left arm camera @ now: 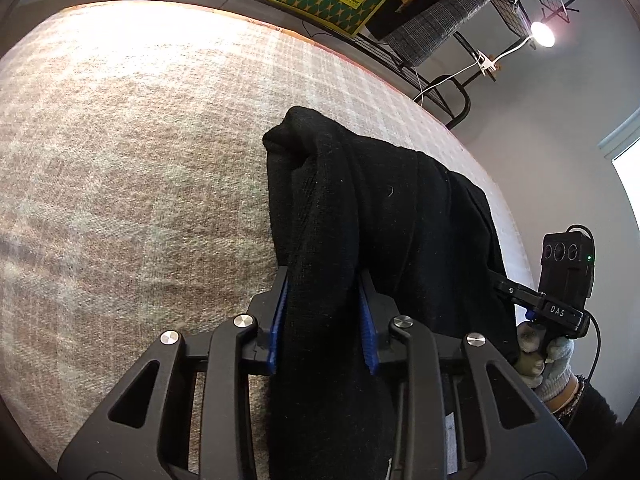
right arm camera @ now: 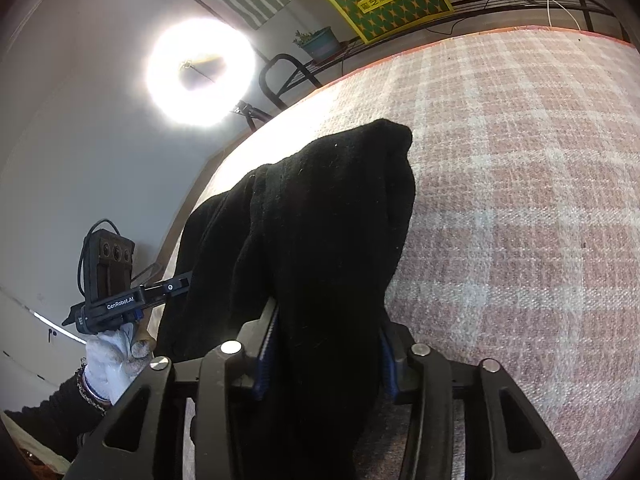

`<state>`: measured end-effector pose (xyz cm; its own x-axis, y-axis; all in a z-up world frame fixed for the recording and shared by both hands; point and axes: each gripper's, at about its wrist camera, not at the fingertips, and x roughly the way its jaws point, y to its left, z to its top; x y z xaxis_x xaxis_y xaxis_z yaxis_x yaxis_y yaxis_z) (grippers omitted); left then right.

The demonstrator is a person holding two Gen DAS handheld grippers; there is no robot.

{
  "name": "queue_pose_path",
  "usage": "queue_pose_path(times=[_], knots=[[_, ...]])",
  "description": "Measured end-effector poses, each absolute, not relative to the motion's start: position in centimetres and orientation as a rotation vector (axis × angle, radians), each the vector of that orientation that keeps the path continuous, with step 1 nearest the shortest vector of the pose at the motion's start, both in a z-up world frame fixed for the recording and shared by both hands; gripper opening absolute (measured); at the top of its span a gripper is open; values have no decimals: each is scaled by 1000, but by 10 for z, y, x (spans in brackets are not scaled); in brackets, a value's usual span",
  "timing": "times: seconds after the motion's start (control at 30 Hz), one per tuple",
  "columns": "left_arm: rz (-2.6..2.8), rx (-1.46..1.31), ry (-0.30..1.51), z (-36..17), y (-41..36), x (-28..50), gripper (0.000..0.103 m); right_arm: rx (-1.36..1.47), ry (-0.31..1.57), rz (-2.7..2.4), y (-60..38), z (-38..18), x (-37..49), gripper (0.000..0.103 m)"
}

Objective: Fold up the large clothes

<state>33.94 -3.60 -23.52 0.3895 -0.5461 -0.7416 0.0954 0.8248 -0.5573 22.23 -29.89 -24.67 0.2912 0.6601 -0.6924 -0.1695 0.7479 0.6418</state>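
Left claw [left arm camera: 324, 316] and right claw [right arm camera: 326, 354] are each narrowed onto a bunched fold of the black knit garment [left arm camera: 360, 208], held draped above the pink plaid bed cover [left arm camera: 120, 160]. No finished fold is seen; laying out and folding judged outstanding.

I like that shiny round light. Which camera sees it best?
The right wrist view: the ring light glows big beside the bed. The left wrist view shows only a small lamp, not the ring.
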Motion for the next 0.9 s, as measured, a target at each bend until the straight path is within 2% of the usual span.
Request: queue_pose_path(times=[0.13, 0.43, 0.63, 0.9], knots=[[-431, -470, 1105, -234, -36, 342, 28, 477, 1148, 580, -292, -243, 222, 31], [-419, -449, 1087, -226, -42, 332, 25, 322, 1117, 524, -265, -223, 216, 21], [-423, -425, 1062, -214, -48, 322, 24, 210, 1072, 506, -256, -202, 211, 16], [-454, -364, 1010, -185, -66, 303, 23, 96, 1019, 512, -241, -176, 203, 15]])
